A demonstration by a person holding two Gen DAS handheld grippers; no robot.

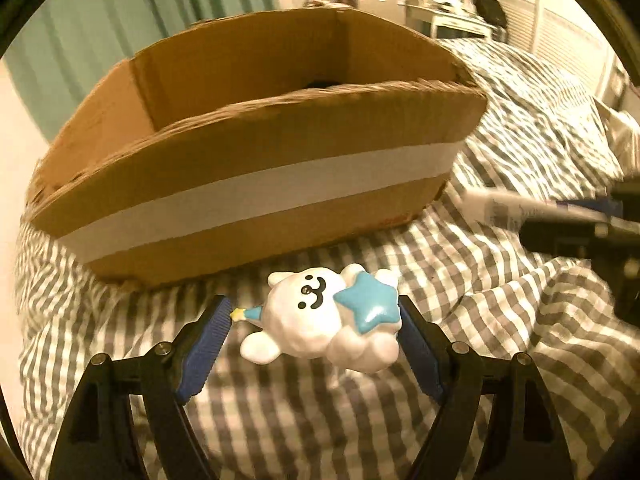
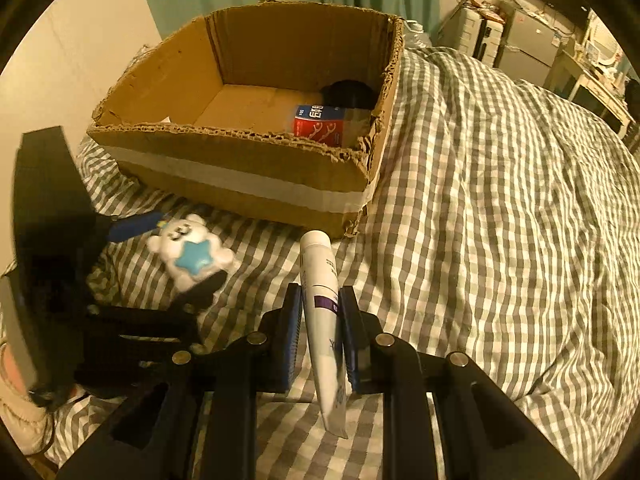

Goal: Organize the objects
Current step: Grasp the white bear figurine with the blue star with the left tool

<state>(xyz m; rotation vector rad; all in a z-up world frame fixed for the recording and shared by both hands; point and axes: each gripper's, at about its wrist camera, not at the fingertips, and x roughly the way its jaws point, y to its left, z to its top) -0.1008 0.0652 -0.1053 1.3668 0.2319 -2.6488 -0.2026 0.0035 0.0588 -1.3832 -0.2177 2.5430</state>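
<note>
A white bear toy with a blue star (image 1: 308,320) hangs just above the checked bedcover, in front of the cardboard box (image 1: 280,192). My left gripper (image 1: 314,300) is shut on the toy, one pad on its small pointed hat and the other on the star. From the right wrist view the same toy (image 2: 192,256) sits between the left gripper's (image 2: 186,248) blue pads at the left. My right gripper (image 2: 320,289) is shut on a white tube with a purple band (image 2: 318,256), whose cap points toward the box's (image 2: 240,172) near right corner.
The box is open-topped with a white tape band; inside lie a red and blue packet (image 2: 320,120) and a black object (image 2: 348,92). Grey-and-white checked bedcover (image 2: 480,200) spreads to the right. A green curtain and cluttered furniture stand behind.
</note>
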